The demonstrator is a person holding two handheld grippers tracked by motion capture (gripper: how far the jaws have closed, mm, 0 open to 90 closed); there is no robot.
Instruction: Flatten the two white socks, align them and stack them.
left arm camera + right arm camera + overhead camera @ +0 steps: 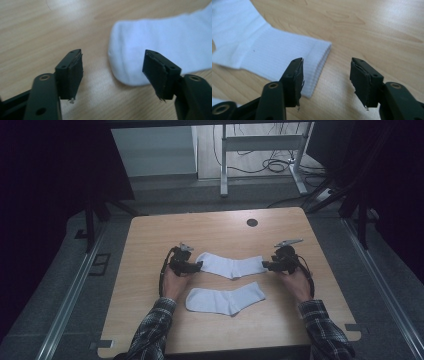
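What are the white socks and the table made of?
The far sock and the near sock look like soft knitted cloth, maybe cotton: the right gripper view shows fine ribs at the cuff. The table looks like wood or a wood-look top, with grain lines and a smooth sheen.

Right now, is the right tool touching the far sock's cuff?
Apart: the right gripper view shows the right tool open, hovering at the far sock's cuff, wood between its jaws.

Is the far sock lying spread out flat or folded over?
Spread flat. The far sock lies at full length on the table, toe end and ribbed cuff both showing, no part doubled over.
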